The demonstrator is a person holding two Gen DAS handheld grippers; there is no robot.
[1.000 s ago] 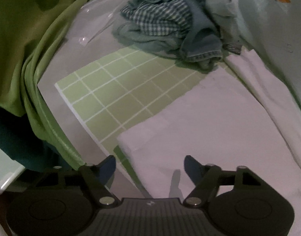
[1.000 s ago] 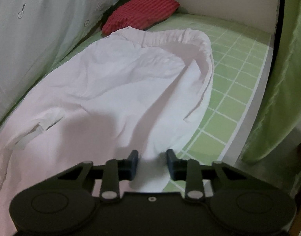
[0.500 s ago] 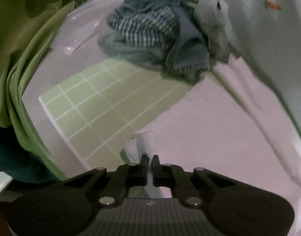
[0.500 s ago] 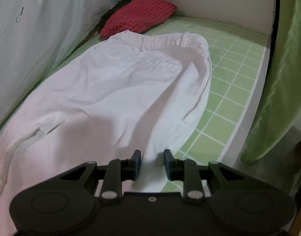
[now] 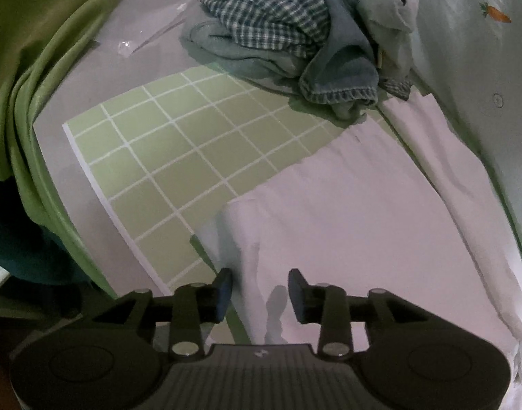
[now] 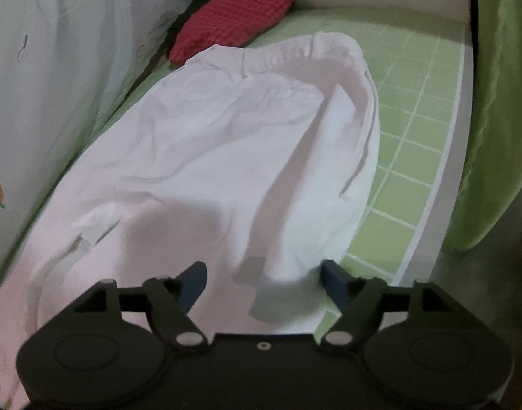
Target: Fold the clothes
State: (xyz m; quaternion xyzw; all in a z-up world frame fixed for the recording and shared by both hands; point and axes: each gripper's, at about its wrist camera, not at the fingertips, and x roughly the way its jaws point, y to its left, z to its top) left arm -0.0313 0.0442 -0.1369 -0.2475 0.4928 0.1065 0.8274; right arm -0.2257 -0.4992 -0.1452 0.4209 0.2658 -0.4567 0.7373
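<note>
White trousers [image 5: 346, 218] lie spread along a green grid-lined mat [image 5: 179, 157], with one leg end near the left gripper [image 5: 260, 285] and the elasticated waistband [image 6: 315, 51] far up in the right wrist view. The left gripper hangs over the hem corner of the leg with its fingers parted and nothing between them; the cloth edge runs under the gap, just beside the left-hand fingertip. The right gripper [image 6: 264, 275] is spread wide over the trousers [image 6: 226, 143], a raised fold of white fabric with a small grey tab [image 6: 257, 273] sitting in the gap, and neither pad visibly presses on it. Beyond the leg end, a heap of blue and checked clothes [image 5: 288, 34] rests on the far part of the mat, touching a second white leg [image 5: 441, 157] that runs along a pale sheet printed with a carrot [image 5: 496, 13]. A red checked cushion [image 6: 233, 17] lies just past the waistband against the pale wall. Green drapery [image 5: 32, 61] hangs at the mat's outer edge.
</note>
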